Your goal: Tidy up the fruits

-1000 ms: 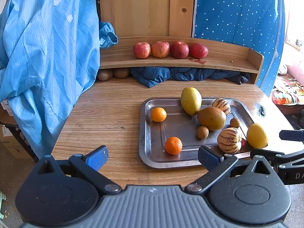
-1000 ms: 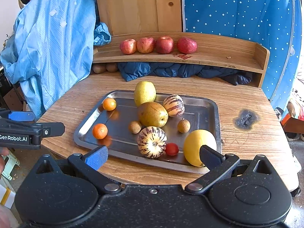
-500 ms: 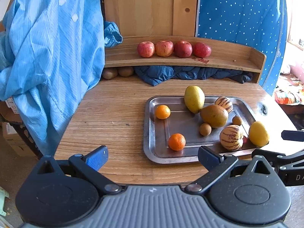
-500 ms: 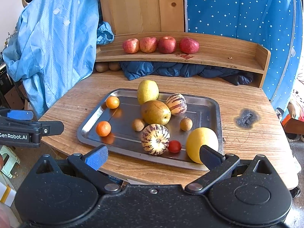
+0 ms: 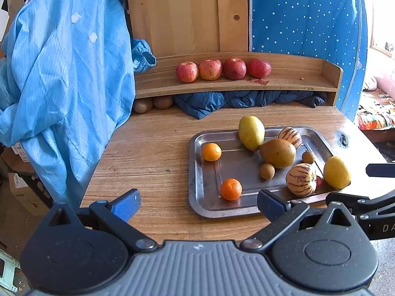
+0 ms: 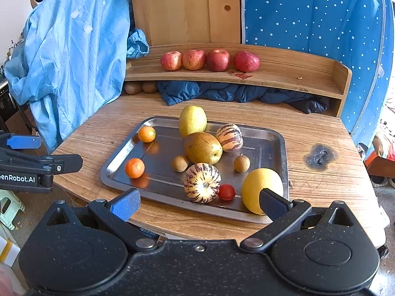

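Jaws of both the left gripper (image 5: pixel 198 201) and right gripper (image 6: pixel 198 201) stand spread and empty, short of the tray (image 6: pixel 118 159) on the surface. The round fruits crowd it; a clumsy nudge could roll the small tomato (image 6: pixel 226 192) off.

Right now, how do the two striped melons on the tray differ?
The near striped melon is paler, cream with dark purple stripes; the far striped melon is more orange-tan. The near one touches a small red fruit; the far one sits against the brown pear. Both are round and lie on the metal tray.
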`<state>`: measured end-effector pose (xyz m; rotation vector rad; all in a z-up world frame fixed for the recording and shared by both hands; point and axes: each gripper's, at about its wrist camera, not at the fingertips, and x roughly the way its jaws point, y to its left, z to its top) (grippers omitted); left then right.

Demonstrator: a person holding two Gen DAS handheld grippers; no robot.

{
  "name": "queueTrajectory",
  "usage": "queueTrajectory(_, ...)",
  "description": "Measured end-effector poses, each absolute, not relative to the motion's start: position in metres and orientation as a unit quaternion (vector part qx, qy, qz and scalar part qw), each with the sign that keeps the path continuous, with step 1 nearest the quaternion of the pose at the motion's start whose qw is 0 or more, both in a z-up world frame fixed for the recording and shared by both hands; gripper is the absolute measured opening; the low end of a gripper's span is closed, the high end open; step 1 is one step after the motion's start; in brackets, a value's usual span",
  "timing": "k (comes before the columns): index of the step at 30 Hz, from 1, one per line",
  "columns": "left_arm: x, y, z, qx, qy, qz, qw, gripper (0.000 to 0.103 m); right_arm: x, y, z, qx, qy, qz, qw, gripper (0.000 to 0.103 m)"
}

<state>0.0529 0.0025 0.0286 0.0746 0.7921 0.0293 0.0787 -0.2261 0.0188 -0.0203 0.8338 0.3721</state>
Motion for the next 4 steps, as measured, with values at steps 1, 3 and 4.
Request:
queueTrajectory(1, 0.0536, 0.0024, 0.0282, 0.036, 0.387, 0.014, 0.921, 0.102, 0.0793, -0.2262, 0.0189, -0.01, 0.403, 0.179, 0.898, 0.102)
queueTrajectory(3, 0.0539, 0.0021, 0.0275, 0.036, 0.388, 0.012, 0.921, 0.102, 0.0797, -0.2257, 0.0186, -0.01, 0.403, 0.177, 0.898, 0.102)
queueTrajectory(4, 0.0546, 0.002, 0.0272, 0.037, 0.389, 0.012, 0.921, 0.102, 0.0797, -0.2256, 0.0184, -0.01, 0.403, 0.177, 0.898, 0.102)
